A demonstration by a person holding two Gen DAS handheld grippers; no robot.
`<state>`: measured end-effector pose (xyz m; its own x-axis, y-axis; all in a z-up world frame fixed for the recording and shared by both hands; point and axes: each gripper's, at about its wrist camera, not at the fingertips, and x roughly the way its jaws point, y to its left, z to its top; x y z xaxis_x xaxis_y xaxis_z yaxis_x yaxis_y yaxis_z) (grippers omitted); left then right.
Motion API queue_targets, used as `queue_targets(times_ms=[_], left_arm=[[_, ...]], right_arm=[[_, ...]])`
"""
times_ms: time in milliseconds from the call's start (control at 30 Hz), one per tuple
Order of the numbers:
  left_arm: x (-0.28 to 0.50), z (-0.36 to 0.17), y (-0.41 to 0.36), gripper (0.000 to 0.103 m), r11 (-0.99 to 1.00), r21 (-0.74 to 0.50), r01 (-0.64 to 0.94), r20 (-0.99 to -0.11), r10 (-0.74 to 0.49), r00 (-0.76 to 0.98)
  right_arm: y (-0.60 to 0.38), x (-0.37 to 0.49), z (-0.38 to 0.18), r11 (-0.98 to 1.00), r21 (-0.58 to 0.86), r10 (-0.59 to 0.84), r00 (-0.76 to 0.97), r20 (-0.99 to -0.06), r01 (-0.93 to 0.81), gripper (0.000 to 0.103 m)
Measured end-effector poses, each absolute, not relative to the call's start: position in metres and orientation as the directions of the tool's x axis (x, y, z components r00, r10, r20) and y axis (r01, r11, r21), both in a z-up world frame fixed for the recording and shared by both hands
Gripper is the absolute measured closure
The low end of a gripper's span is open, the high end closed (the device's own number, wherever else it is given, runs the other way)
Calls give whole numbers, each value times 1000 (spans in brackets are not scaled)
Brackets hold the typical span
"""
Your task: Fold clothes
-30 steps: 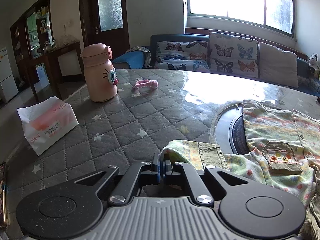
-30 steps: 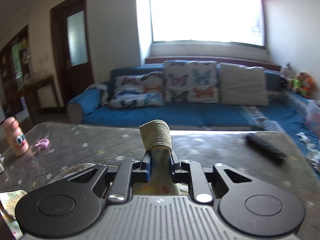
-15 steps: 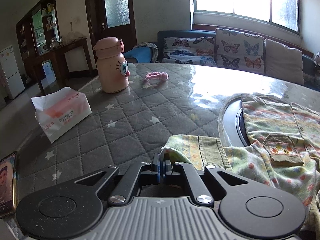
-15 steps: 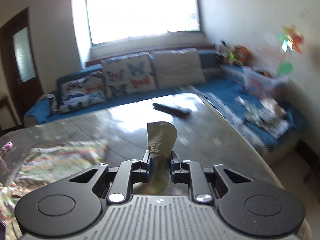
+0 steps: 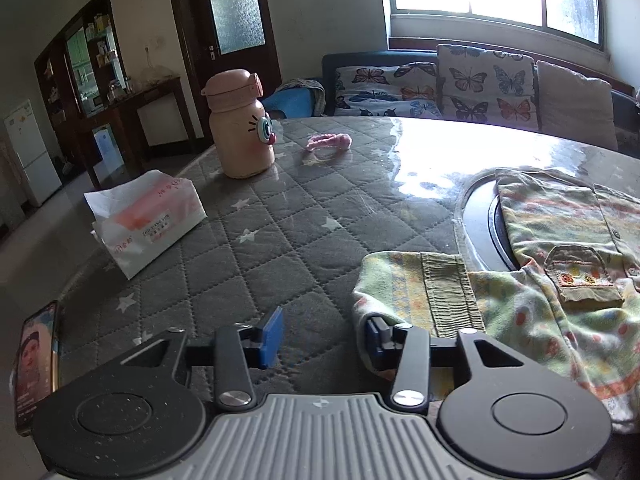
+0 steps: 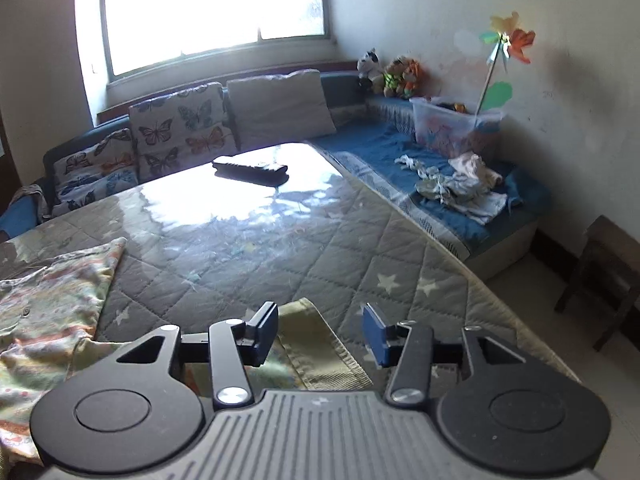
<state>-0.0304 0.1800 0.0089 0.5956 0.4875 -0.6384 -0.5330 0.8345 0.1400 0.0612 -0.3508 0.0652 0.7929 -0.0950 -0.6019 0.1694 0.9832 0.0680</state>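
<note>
On the table [image 5: 280,216], patterned shirt [image 5: 560,248] lies rumpled w/ both grippers' jaws spread.

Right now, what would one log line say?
left gripper: open | right gripper: open | patterned garment: lying on table, sleeve cuffs beside both grippers

Right claw [image 6: 320,334] agape over garment [image 6: 308,344]

table [image 5: 304,216] | on it: shirt [image 5: 560,240], bottle [image 5: 240,132], tissue pk [image 5: 148,220], phone [image 5: 34,360], remote [image 6: 250,168]
</note>
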Motion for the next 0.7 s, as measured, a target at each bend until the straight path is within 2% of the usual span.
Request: queue_targets(times_ms=[67, 200, 300, 433, 533, 700], left_arm=[[-31, 9, 180, 48, 835, 139, -532, -638, 487, 597], [-33, 10, 176, 44, 839, 144, -524, -632, 485, 604], [-36, 11, 174, 37, 845, 151, -513, -627, 484, 611], [-41, 11, 170, 28, 853, 174, -492, -612, 485, 625], [-41, 8, 165, 19, 870, 201, -450, -610, 471, 638], [-40, 3, 148, 15, 891, 265, -368, -590, 452, 669]], right_arm=[[-345, 62, 66, 987, 67, -75, 795, -602, 143, 53], [-325, 73, 51, 994, 71, -14, 769, -639, 77, 52], [-313, 82, 36, 996, 81, 20, 744, -668, 45, 52], [-304, 91, 23, 998, 48, 5, 733, -680, 39, 50], [-303, 94, 17, 998, 56, 7, 733, -680, 42, 44], [-298, 96, 16, 998, 54, 14, 732, -682, 31, 37]])
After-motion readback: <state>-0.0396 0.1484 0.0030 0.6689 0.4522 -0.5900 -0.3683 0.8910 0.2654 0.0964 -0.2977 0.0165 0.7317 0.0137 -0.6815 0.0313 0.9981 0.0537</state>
